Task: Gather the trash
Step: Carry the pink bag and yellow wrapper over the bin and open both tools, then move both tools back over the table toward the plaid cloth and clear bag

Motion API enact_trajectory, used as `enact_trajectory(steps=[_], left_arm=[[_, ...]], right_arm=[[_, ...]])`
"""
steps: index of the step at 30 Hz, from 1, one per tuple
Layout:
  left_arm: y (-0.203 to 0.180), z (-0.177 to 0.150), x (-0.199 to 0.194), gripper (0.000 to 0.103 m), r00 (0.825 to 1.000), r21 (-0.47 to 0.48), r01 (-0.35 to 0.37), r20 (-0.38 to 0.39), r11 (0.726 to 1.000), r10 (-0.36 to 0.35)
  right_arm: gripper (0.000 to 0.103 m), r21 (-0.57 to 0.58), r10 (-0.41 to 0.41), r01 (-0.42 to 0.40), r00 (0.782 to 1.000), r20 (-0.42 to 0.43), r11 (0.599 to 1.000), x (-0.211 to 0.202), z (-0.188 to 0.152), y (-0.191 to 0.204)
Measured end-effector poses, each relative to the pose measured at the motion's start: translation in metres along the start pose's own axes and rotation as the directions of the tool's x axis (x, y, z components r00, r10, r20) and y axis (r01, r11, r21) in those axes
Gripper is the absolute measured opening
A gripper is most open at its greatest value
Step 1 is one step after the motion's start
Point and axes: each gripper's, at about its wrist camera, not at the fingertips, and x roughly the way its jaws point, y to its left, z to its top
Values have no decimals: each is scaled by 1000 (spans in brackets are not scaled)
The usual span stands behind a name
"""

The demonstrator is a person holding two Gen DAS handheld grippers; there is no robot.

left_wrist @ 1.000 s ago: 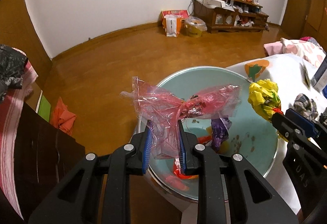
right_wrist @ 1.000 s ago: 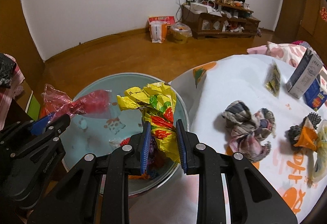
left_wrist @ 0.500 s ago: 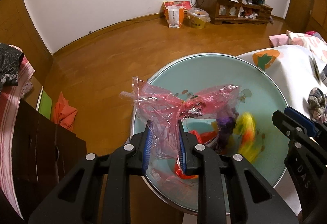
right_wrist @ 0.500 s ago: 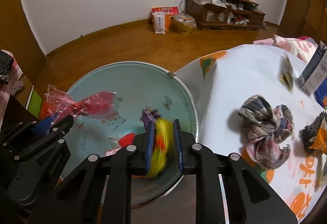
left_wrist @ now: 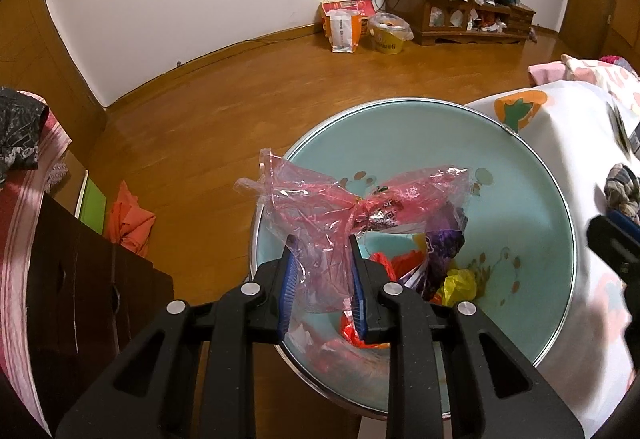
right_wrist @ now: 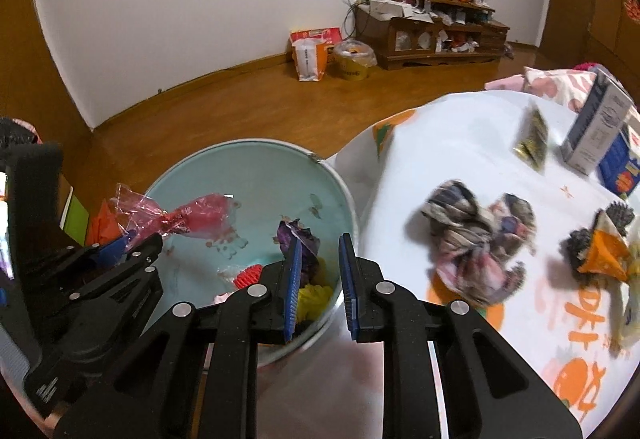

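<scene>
Left gripper (left_wrist: 322, 263) squeezing a pink plastic bag (left_wrist: 320, 207) over the blue bin (left_wrist: 520, 207), right gripper (right_wrist: 320, 263) open and holding nothing, yellow wrapper (left_wrist: 460, 285) inside the bin

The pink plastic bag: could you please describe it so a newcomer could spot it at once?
Find the round pale-blue basin beside the white printed tablecloth. Over its near rim, the left gripper pinches the pink plastic bag. It alone is see-through pink, twisted like a bow, and held above the wrappers lying inside.

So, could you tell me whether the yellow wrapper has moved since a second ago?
Yes. The yellow wrapper has dropped out of the right gripper, now open, to the bottom of the basin.
</scene>
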Motion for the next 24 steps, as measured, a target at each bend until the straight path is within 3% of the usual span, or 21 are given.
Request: enact_trajectory(steps=[3,6,8,10,13,19,24], left_arm=[[0,-2,-2,32,1000,-4,-3,-7,1000,3],[0,-3,-11,50,1000,-13,-10,5,1000,10],[-1,-5,-19,61,999,-13,-25,23,1000,26],[-1,-6,-26,66,999,-16,-36,37,999,36],[3,-9,-38,74,998,-35,-43,49,998,45],[2,-19,-65,81,996,-43,-39,82,998,42],[-7,-27,-87,85,993,-31,-31,111,999,34]], right_arm=[[20,22,-11,11,1000,3,1000,-10,-2,-11],[23,41,-10,9,1000,12,999,-18,-7,-17],[39,52,-22,20,999,35,998,-27,-10,-21],[66,70,-56,50,995,77,996,-38,-15,-25],[83,86,-92,81,988,126,993,-51,-20,-31],[91,117,-169,151,972,161,982,-71,-29,-51],[92,132,-219,199,963,159,971,-84,-42,-68]])
